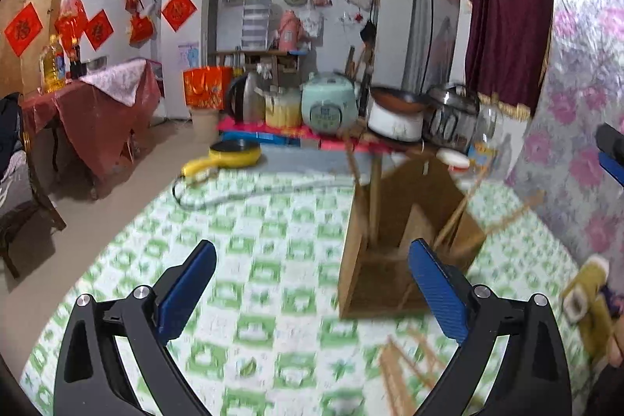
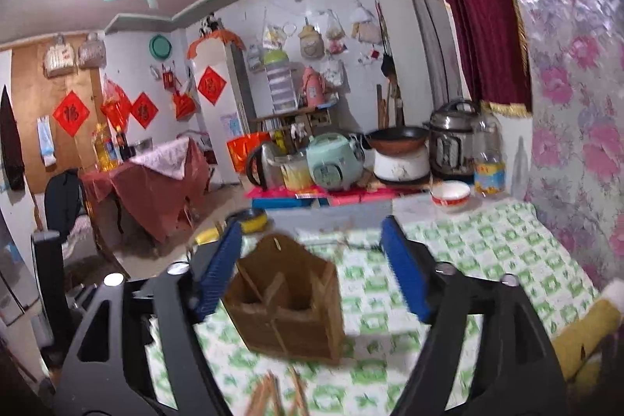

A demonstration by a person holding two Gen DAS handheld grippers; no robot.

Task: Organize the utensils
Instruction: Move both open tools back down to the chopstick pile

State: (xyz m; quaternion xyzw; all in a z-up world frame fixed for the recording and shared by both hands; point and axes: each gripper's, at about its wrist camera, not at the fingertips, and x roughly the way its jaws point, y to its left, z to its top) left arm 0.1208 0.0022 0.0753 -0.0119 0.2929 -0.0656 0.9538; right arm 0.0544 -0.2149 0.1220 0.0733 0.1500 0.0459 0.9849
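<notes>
The left tool (image 1: 312,283), black-armed with blue pads, stands wide above the desk (image 1: 273,260), which is covered in a green-and-white patterned cloth; nothing lies between its pads. To the right of it, just beyond its right pad, stands the brown wooden utensil box (image 1: 394,240), open at the top and split by partitions. Several thin wooden chopsticks (image 1: 456,217) lean in its compartments, tips sticking out above the rim; motion blur hides how many. More loose wooden chopsticks (image 1: 401,373) lie flat on the cloth in front of the box, near the right pad.

In the right wrist view the right tool (image 2: 312,268) is also spread wide and grips nothing. The box (image 2: 288,303) sits between and below its pads, apart from both, with loose chopsticks (image 2: 273,396) on the cloth nearer the camera. A red-and-white bowl (image 2: 450,195) rests at the desk's far right.
</notes>
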